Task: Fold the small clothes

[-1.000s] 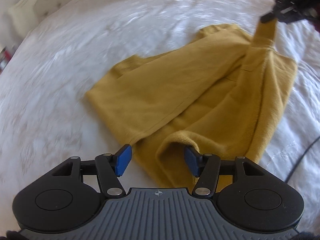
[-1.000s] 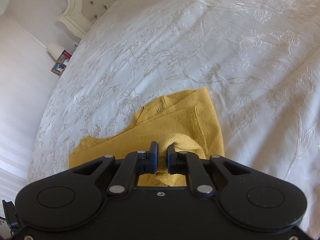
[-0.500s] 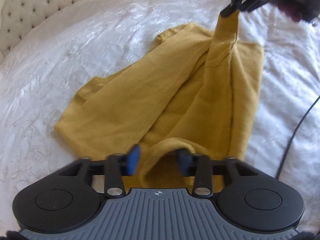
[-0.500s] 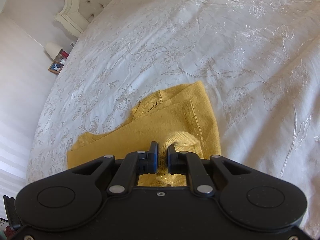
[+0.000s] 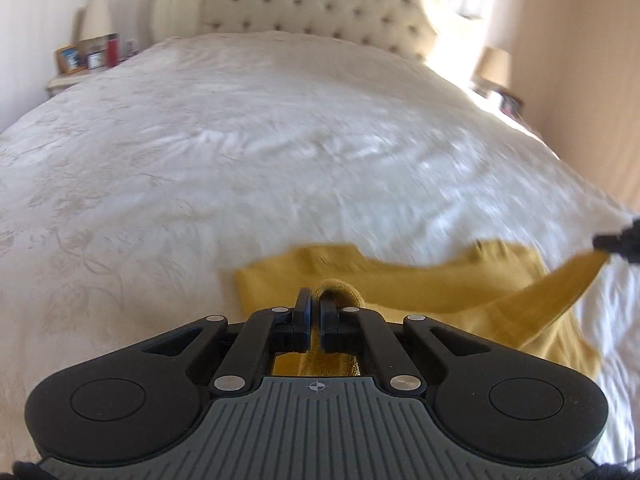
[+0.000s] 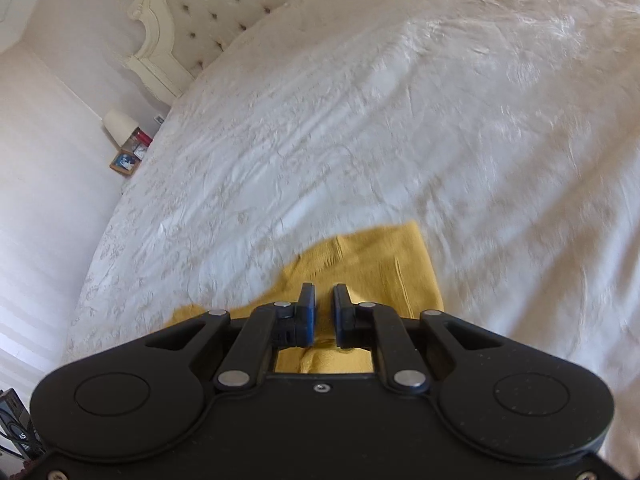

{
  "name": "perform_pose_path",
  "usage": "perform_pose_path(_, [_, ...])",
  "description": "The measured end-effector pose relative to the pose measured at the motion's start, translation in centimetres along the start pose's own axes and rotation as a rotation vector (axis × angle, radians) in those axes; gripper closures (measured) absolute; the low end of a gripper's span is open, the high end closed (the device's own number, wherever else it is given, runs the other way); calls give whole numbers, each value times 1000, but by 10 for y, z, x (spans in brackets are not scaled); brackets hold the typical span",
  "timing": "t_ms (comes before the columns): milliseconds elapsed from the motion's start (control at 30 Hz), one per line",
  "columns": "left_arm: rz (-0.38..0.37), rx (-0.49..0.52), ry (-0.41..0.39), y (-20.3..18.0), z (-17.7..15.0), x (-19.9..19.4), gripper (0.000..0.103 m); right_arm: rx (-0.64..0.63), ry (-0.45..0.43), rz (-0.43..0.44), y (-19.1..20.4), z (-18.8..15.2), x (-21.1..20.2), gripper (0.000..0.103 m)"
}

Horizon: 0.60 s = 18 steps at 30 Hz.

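Blurred mustard knit garment (image 5: 460, 292), seemingly lifted, rumpled.

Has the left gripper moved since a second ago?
Yes. The left gripper closed on the yellow top and lifted toward the headboard.

Bright daylight pouring in from upper right, blown-out glare on the tufted cream headboard (image 5: 320, 4), smeary motion blur across the white embroidered bedspread (image 6: 400, 120), heavy fisheye bending at edges
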<state>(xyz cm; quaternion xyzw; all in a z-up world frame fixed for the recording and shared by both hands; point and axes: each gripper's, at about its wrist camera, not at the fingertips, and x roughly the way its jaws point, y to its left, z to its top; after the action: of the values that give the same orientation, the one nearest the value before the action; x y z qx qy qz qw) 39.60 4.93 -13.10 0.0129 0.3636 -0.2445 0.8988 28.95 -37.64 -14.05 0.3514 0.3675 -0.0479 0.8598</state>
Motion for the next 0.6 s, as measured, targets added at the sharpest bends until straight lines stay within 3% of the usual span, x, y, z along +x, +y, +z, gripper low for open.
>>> perform_pose_path(100, [21, -70, 28, 13, 14, 28, 99, -4, 6, -27, -4, 16, 27, 85])
perform_pose_path(167, [34, -62, 62, 15, 17, 46, 99, -25, 41, -57, -4, 23, 46, 84])
perform_pose_path(200, [36, -57, 82, 16, 17, 52, 99, -54, 62, -72, -1, 24, 54, 78])
perform_pose_path(400, [49, -71, 134, 19, 5, 59, 99, -335, 179, -146, 11, 0, 67, 76])
perform_pose_path(600, [60, -97, 146, 25, 0, 57, 99, -557, 205, -160, 14, -17, 73, 50])
